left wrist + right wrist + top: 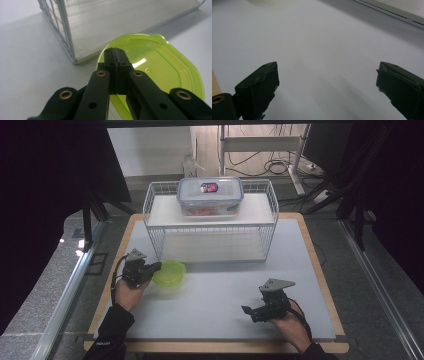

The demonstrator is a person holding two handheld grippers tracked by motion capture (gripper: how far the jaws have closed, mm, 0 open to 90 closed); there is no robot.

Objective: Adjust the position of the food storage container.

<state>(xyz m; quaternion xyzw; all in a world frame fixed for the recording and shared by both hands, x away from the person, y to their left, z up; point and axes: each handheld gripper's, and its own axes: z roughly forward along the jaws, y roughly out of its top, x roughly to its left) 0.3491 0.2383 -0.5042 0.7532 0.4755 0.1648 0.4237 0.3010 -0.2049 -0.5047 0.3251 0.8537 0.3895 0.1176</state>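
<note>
Green bowl (160,67) sits beside the wire rack (210,222); left gripper (115,51) pinches its rim, right gripper (327,82) gapes empty.

Right gripper (327,82), jaws wide apart over bare grey surface (317,45).
One black jaw rises at the lower left, the other at the lower right, nothing between them. Beyond the jaws the surface runs pale and smooth. At its far right corner, a light board edge (394,10) with a dark shadow band beside it. A strip of wood edge (214,87) just left of the left-hand jaw.
</note>
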